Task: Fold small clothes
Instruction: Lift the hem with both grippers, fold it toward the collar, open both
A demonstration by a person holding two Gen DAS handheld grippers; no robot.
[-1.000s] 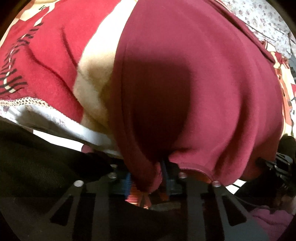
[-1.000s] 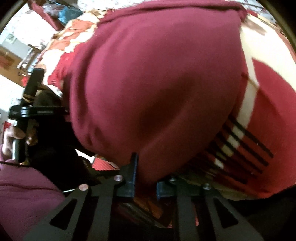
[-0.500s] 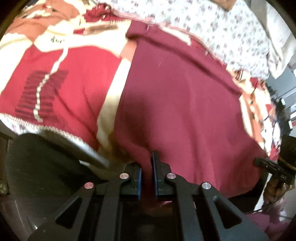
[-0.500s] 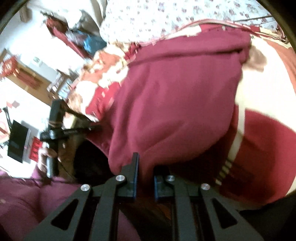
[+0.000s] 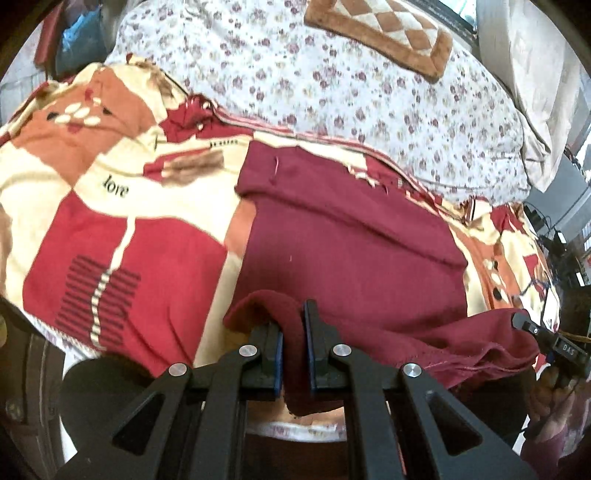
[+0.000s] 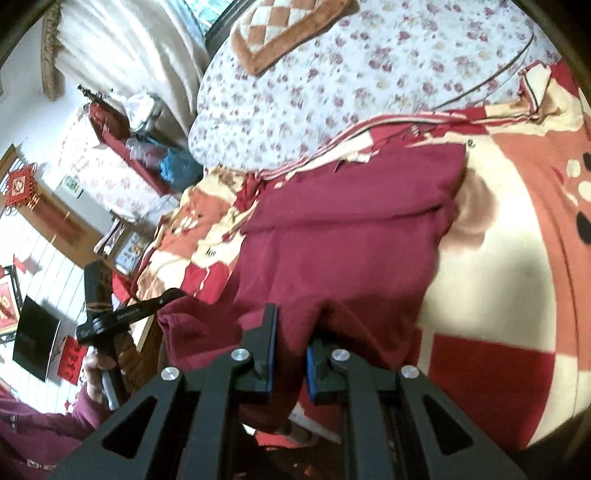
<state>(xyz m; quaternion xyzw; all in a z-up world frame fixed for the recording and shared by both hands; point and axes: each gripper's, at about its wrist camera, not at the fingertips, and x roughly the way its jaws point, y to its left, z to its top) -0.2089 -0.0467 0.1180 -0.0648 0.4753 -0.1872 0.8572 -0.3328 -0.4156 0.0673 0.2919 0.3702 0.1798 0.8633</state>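
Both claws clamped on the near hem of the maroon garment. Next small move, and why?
Probably carry the near hem forward toward the far edge. The left claw and right claw each pinch a corner of the maroon garment, and the rest lies spread on the patterned blanket, so the fold is set up.

The garment (image 5: 351, 251) lies spread on a blanket (image 5: 110, 229) that covers the near part of the bed. Beyond the blanket's far edge lies a sheet (image 5: 369, 96), and a cushion (image 5: 384, 33) rests on that sheet at the far side. The garment's near edge is lifted off the blanket: the left gripper (image 5: 293, 354) holds its left corner and the right gripper (image 6: 290, 354) holds its right corner, with the hem sagging between them.
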